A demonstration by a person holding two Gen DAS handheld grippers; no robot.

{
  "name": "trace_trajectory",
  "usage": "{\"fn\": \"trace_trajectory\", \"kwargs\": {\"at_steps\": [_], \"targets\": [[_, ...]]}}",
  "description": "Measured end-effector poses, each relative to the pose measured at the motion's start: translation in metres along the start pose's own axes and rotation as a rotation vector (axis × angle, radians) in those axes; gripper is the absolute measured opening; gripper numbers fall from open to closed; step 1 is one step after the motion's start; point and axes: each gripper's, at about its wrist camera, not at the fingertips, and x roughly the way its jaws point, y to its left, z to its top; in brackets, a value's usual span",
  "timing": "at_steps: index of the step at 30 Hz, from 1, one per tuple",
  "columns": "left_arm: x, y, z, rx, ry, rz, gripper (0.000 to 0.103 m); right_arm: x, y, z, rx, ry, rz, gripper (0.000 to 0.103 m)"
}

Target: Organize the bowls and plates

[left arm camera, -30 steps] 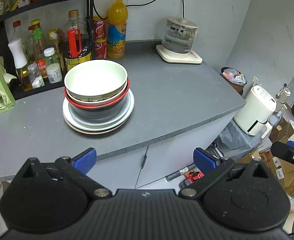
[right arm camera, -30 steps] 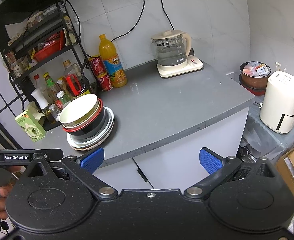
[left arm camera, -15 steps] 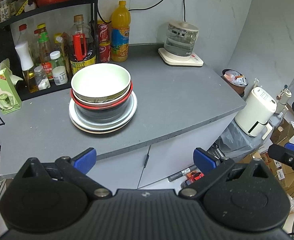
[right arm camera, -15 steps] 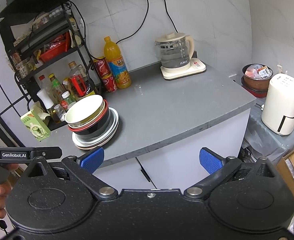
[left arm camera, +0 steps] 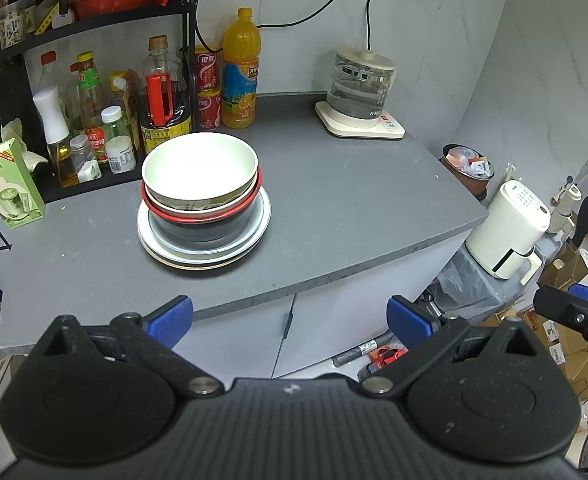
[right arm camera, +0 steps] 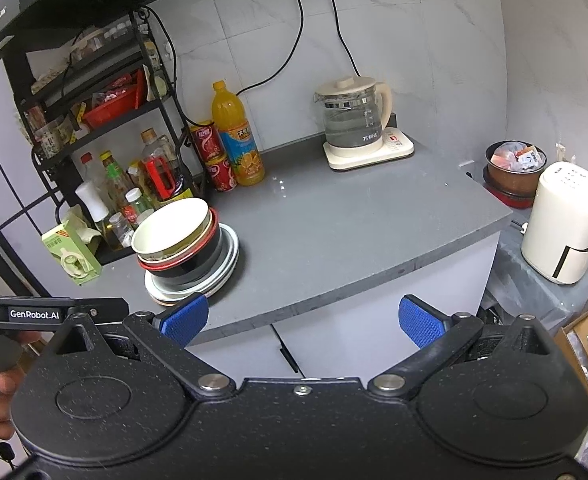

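Left of the glass kettle on the matte grey counter, a glossy cream bowl tops the round stack of plates. Both the left gripper and right gripper gape, blue ribbed pads empty. "GenRobot.AI" marks a black handle.

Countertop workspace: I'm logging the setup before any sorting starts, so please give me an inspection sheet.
Surface: grey countertop, dusty specks, mostly bare right of the stack.
Job's things: one stack; cream bowl on top, red-rimmed bowl, black bowl, plates beneath.
Clutter: orange juice bottle, red cans, oil and sauce bottles, green carton, glass kettle on its base.
Grippers: left gripper and right gripper both open, short of the counter, holding nothing.
Cables: two black cords plugged into wall sockets.
Surroundings: black shelf rack, white appliance, cardboard boxes on the floor.
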Motion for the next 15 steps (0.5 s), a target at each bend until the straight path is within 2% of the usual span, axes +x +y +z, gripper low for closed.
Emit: {"fn": "trace_trajectory", "kwargs": {"at_steps": [15], "targets": [[0.012, 0.006, 0.007, 0.0, 0.004, 0.012, 0.102, 0.015, -0.003, -0.001, 0.013, 0.015, -0.026, 0.103]]}}
